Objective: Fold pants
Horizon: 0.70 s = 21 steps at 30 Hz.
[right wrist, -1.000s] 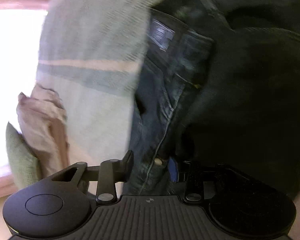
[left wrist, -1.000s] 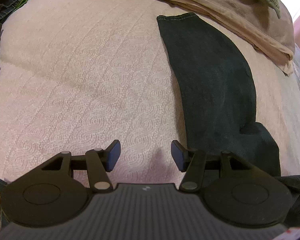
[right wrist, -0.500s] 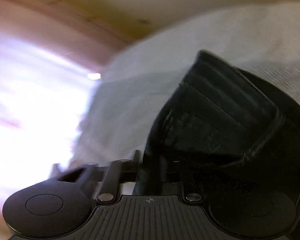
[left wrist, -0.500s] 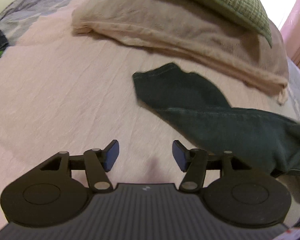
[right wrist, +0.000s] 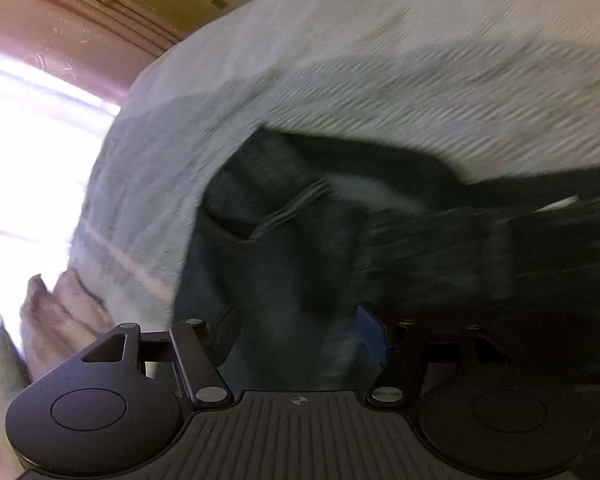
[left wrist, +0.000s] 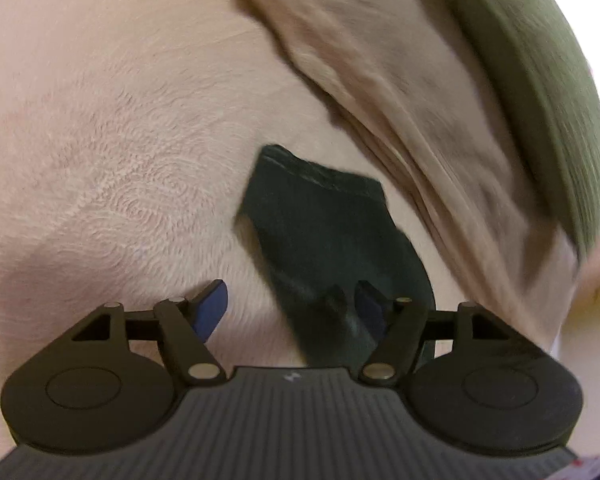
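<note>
The dark denim pants lie on the bed. In the left wrist view one leg [left wrist: 324,232] runs from its hem near the pillows down between my fingers. My left gripper [left wrist: 290,308] is open just above that leg, the right fingertip [left wrist: 366,306] over the cloth and the left one over bare cover. In the blurred right wrist view the waist end of the pants [right wrist: 292,240], with a pocket and seam, is bunched in front. My right gripper [right wrist: 300,332] stands with its fingers wide apart, denim lying between them.
A pink quilted bedcover [left wrist: 120,140] fills the left. A beige pillow [left wrist: 400,80] and a green pillow [left wrist: 540,92] lie close behind the hem. A grey-white cover [right wrist: 380,60] lies behind the waist end, with a bright window and pink curtain [right wrist: 40,60] to the left.
The left gripper has swung toward the pillows, and the leg now lies between its fingers. The right gripper's fingers have spread wider around the waist end; the pants have been dragged and bunched.
</note>
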Available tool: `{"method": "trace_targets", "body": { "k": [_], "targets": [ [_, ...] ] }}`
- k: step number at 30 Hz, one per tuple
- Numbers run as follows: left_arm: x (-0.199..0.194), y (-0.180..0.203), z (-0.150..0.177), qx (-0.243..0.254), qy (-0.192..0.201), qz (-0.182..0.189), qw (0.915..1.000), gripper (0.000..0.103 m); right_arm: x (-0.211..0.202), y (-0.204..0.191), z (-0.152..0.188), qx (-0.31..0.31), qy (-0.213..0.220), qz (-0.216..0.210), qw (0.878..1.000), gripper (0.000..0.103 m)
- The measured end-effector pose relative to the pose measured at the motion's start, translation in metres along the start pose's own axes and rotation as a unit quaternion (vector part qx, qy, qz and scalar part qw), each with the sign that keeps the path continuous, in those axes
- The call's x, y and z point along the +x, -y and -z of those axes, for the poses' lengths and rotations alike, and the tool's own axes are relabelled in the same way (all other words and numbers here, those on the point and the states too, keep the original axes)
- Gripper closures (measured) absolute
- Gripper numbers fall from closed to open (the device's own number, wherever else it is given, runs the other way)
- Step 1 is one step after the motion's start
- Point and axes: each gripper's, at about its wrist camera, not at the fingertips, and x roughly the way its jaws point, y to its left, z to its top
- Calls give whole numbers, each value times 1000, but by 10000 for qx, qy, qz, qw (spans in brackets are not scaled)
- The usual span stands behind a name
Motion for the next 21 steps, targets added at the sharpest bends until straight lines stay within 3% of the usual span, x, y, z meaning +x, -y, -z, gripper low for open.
{"method": "trace_targets", "body": {
  "k": [1, 2, 3, 5, 8, 11, 12, 14, 15, 17, 19, 21],
  "targets": [
    [6, 2, -2, -17, 22, -37, 10000, 74, -7, 3, 0, -64, 76, 122, 9999, 42],
    [11, 7, -5, 86, 17, -73, 9999, 96, -12, 6, -2, -136, 147, 230, 9995, 42],
    [12, 12, -7, 200, -6, -136, 9997, 101, -16, 10, -3, -191, 163, 310, 9992, 42],
    [-13, 25, -10, 357, 360, 12, 9987, 101, -22, 15, -4, -190, 174, 454, 9986, 42],
    [-87, 70, -16, 1018, 948, 112, 9902, 101, -25, 16, -6, -239, 150, 432, 9987, 42],
    [-134, 137, -27, 2010, 1541, -161, 9673, 98, -25, 17, -8, -246, 206, 485, 9983, 42],
    [-132, 165, -36, 2308, 1627, -356, 9586, 96, -24, 17, -9, -247, 215, 506, 9982, 42],
    [-107, 203, -52, 2612, 1554, -631, 9506, 86, -19, 15, -8, -256, 209, 525, 9981, 42],
    [-88, 216, -58, 2782, 1464, -708, 9467, 76, -17, 13, -6, -258, 187, 511, 9982, 42],
    [-48, 222, -64, 3183, 1247, -1021, 9342, 74, -12, 10, -2, -283, 119, 466, 9984, 42],
    [-30, 197, -63, 3130, 939, -1248, 9368, 74, -12, 7, 3, -365, 2, 408, 9985, 42],
    [-27, 149, -63, 2709, 670, -1277, 9518, 71, -17, 7, 5, -465, -28, 314, 9984, 42]
  ]
}}
